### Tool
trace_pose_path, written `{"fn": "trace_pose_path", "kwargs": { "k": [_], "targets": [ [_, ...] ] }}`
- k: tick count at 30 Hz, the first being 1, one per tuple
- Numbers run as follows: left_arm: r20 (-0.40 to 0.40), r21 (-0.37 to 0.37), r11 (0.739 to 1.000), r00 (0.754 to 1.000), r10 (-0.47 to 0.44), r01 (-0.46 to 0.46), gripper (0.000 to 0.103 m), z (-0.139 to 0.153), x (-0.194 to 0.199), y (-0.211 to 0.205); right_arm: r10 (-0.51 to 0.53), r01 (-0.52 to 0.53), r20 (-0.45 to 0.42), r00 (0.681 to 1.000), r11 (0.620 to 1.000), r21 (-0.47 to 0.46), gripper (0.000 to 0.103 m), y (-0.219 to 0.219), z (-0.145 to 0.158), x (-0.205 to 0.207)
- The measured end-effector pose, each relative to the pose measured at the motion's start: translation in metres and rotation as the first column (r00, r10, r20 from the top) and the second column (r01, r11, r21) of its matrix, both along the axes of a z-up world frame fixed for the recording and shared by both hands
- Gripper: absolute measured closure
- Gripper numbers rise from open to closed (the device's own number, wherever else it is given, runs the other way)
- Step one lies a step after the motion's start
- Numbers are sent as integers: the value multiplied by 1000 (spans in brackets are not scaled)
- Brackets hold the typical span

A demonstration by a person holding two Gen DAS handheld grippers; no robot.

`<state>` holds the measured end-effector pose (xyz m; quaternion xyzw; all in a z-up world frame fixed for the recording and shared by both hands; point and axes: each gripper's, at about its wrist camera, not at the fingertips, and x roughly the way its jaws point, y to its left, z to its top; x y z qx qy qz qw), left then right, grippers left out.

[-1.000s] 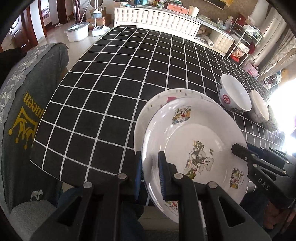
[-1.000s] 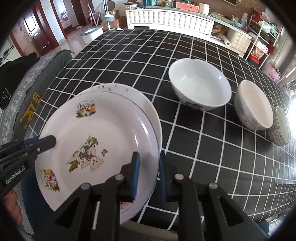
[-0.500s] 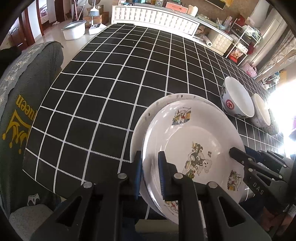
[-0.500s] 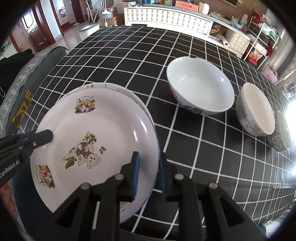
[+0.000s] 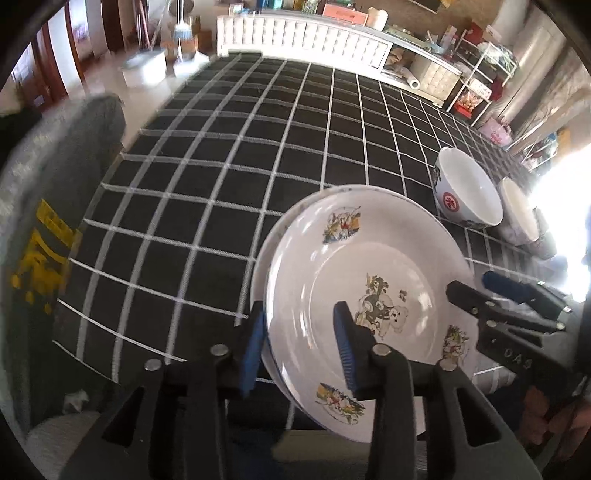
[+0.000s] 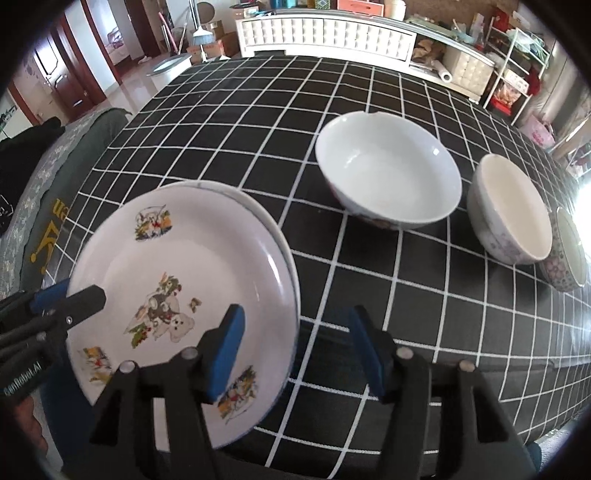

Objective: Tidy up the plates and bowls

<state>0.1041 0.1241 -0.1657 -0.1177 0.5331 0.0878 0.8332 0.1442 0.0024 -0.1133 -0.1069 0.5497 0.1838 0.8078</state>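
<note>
A white cartoon-print plate [image 5: 369,280] lies on a second white plate [image 5: 295,218] at the table's near edge; it also shows in the right wrist view [image 6: 184,266]. My left gripper [image 5: 299,350] is open, its jaws standing either side of the plates' near-left rim. My right gripper [image 6: 295,350] is open, its jaws standing either side of the near-right rim. A large white bowl [image 6: 388,173], a medium pale bowl [image 6: 513,210] and a small patterned bowl [image 6: 569,254] stand in a row to the right.
The table wears a black cloth with white grid lines [image 6: 369,295]. A grey chair cover with yellow print [image 5: 40,240] is at the left edge. A white cabinet [image 6: 325,33] and shelves stand beyond the table's far end.
Both grippers have opened and let go of the cartoon plate, which now rests on the lower plate. The left view has shifted slightly.
</note>
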Motion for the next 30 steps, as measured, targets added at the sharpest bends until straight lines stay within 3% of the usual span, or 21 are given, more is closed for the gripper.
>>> {"fn": "trace_pose_path", "kwargs": {
  "k": [2, 3, 7, 12, 21, 30],
  "targets": [
    [21, 121, 993, 1000, 5, -7, 50, 7, -4, -9, -1, 1, 3, 1000, 1000, -5, 40, -2, 0, -2],
    [29, 123, 992, 1000, -5, 1, 50, 9, -5, -10, -2, 2, 4, 1000, 1000, 0, 40, -2, 0, -3],
    [37, 26, 1000, 999, -11, 11, 50, 13, -9, -10, 2, -3, 16, 1000, 999, 47, 39, -5, 11, -9],
    [73, 1, 1000, 997, -29, 29, 50, 28, -13, -18, 8, -13, 70, 998, 996, 83, 25, -14, 37, -18],
    [139, 17, 995, 985, -103, 101, 49, 63, -14, -54, -43, 24, 149, 988, 991, 131, 24, -45, 75, -28],
    [195, 31, 988, 968, -157, 154, 49, 91, -11, -81, -106, 72, 165, 980, 977, 202, 24, -80, 102, -34]
  ]
}}
